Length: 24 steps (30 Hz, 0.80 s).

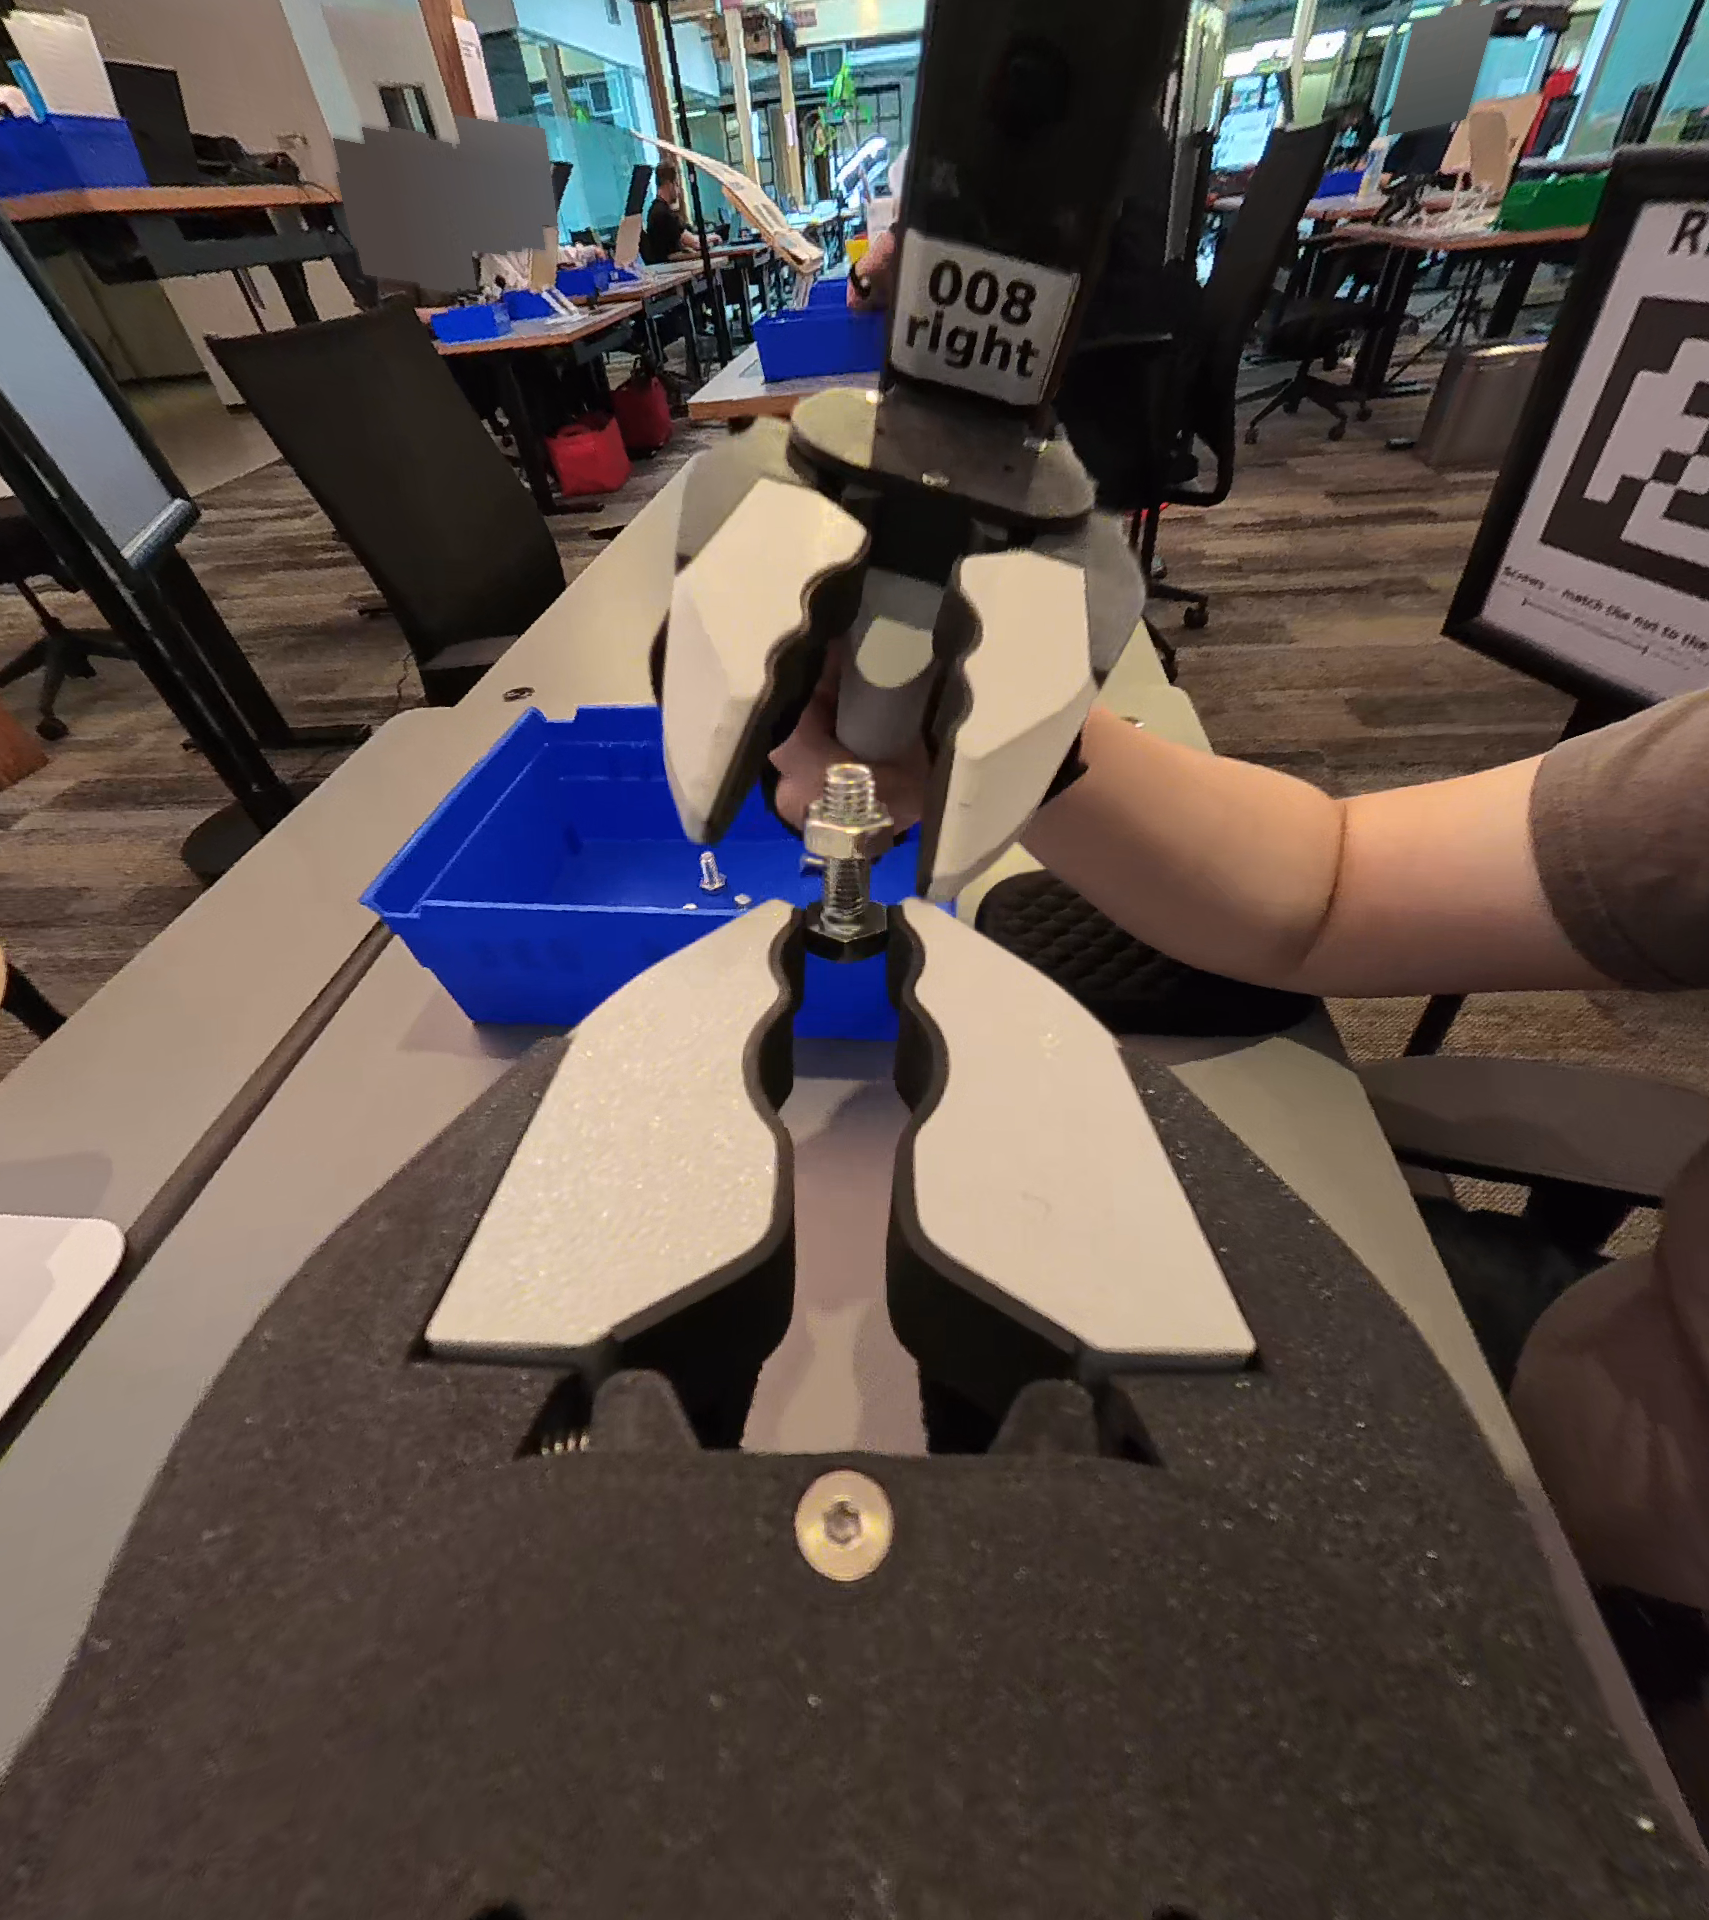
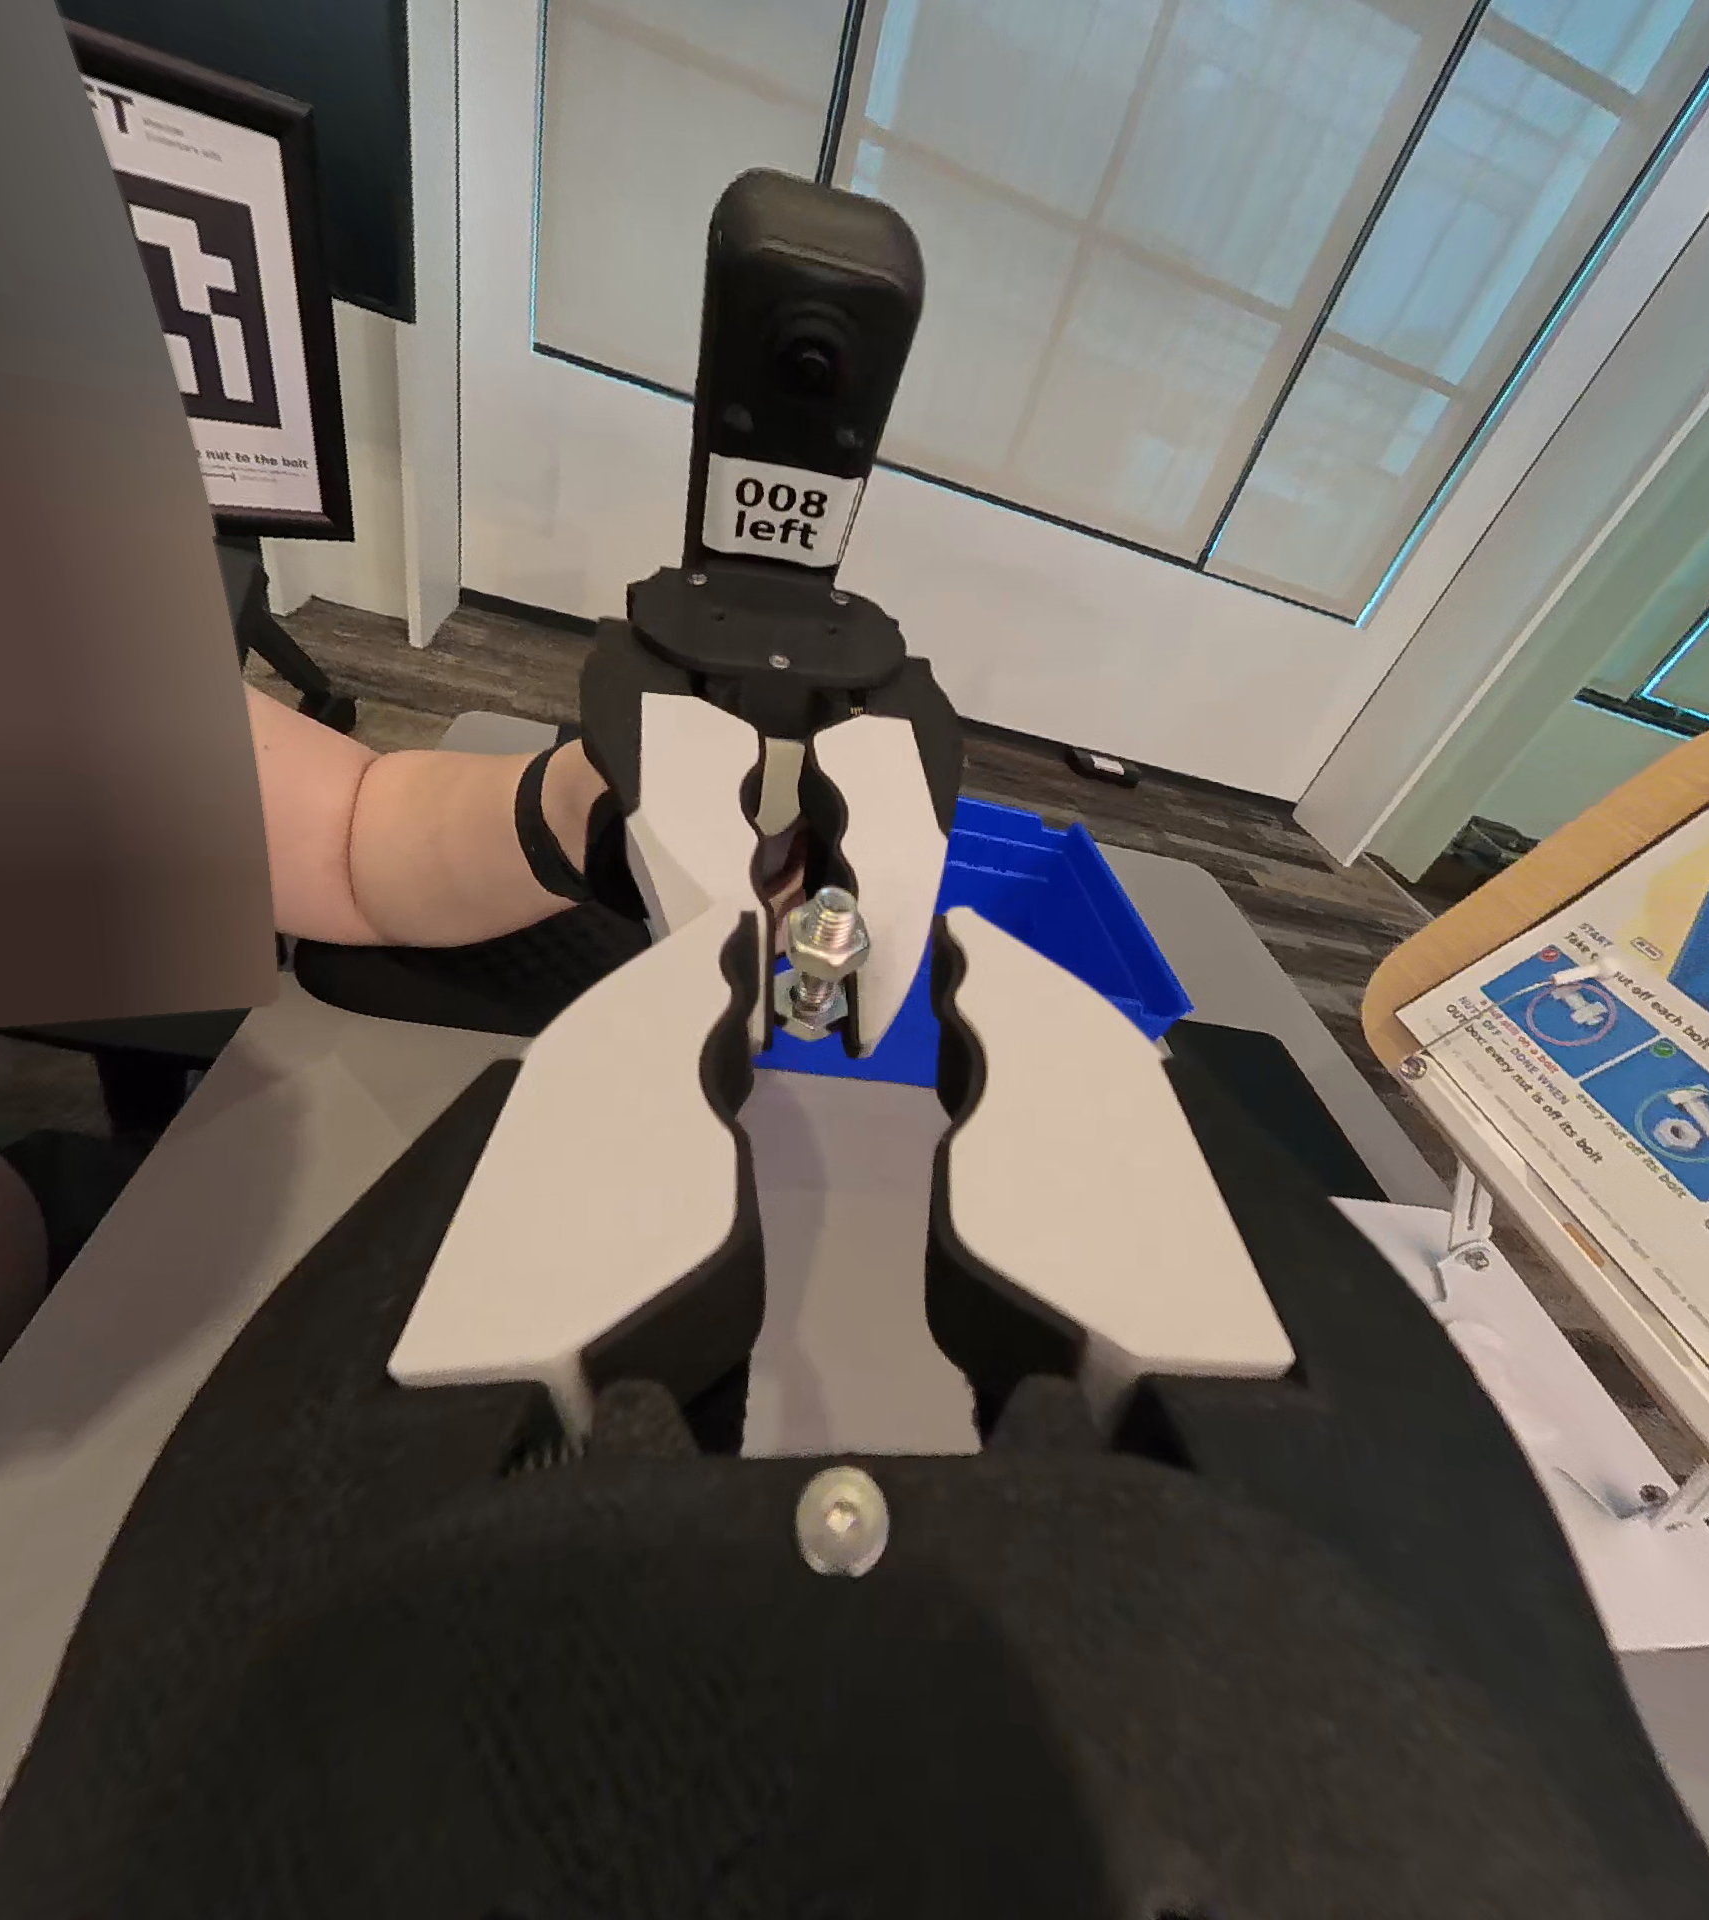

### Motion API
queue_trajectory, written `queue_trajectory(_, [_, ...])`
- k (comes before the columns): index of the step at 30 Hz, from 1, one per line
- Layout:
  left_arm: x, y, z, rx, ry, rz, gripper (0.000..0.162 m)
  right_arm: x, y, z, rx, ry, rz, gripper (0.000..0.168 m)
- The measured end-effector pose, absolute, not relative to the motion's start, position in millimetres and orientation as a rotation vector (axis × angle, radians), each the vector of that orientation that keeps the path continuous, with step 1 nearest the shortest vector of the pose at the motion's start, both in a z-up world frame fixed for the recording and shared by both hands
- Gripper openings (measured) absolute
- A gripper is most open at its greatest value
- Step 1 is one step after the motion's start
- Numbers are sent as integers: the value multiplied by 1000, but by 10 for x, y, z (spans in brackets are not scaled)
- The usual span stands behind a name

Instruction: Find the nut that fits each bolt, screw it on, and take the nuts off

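Left wrist view: a zinc-bright threaded bolt is held upright, its hexagonal head pinched at the tips of the left tool, whose pale, grainy plates are edged with wavy black rubber. A silvery hexagonal nut is seen threaded partway down the shank, with bare thread above it. Above the bolt, the right tool is held spread, its two tips straddling the nut without touching it, so far as can be judged. Behind the bolt, a glossy blue plastic bin is set on the smooth grey surface; a small loose bolt and a few tiny metal pieces, too small to identify, lie in it. In the right wrist view, a laminated instruction sheet is propped to the right of the bin.
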State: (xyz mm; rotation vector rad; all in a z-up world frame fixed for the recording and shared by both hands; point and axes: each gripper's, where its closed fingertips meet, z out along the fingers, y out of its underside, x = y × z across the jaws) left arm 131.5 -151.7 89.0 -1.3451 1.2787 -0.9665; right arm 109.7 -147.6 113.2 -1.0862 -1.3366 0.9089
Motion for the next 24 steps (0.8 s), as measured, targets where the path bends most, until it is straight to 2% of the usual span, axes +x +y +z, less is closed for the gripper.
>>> queue_trajectory(7, [1275, -1560, 994, -1337, 1244, -1075, 14, 1223, -1514, 1293, -1077, -1259, 1194, 28])
queue_trajectory(12, [1308, -1596, 1005, -1326, 1242, -1103, 14, 1092, -1540, 1238, -1116, -1285, 1103, 26])
queue_trajectory(16, [1283, -1598, 1046, -1316, 1231, -1109, 14, 1228, -1451, 1315, -1151, -1214, 1203, 22])
queue_trajectory(24, [1300, -1616, 1054, -1301, 1233, -1102, 14, 1089, -1543, 1256, -1177, -1267, 1158, 23])
